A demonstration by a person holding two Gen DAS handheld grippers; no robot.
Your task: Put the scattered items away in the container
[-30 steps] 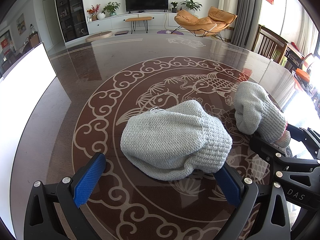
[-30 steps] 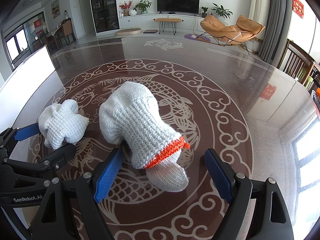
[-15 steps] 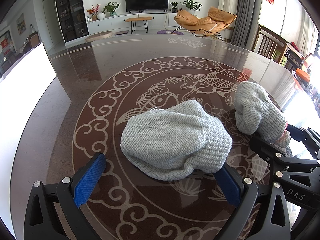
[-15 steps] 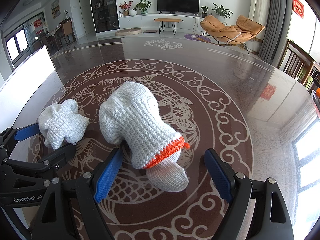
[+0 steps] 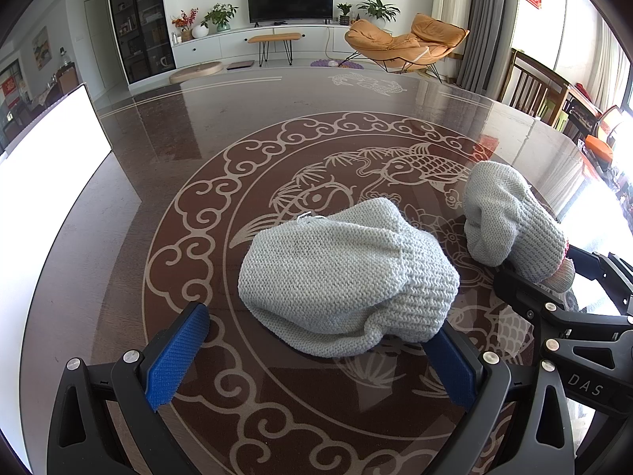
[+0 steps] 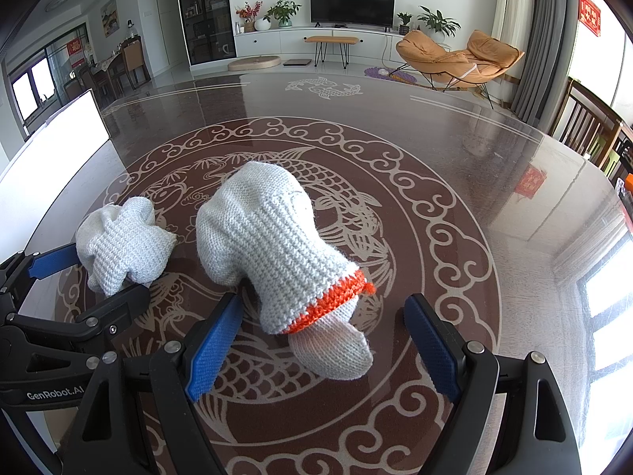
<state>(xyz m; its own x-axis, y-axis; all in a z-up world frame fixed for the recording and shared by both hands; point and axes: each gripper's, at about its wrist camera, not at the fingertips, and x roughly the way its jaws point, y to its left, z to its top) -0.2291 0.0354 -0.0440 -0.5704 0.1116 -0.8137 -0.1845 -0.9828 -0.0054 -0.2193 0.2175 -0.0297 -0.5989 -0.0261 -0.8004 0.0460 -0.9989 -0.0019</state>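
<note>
Knitted gloves (image 5: 348,273) look soft and light; pinch the orange-trimmed cuff (image 6: 328,301); both grippers (image 5: 312,356) (image 6: 324,352) gape empty

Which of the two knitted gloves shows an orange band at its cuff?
The glove in front of the right gripper: the stretched-out glove with the orange band near its cuff. The bunched-up glove beside it shows plain grey-white knit only.

Glossy dark table (image 5: 245,126) with fish inlay; crumpled glove (image 5: 344,277), orange-cuffed glove (image 6: 277,245) lying apart
</note>
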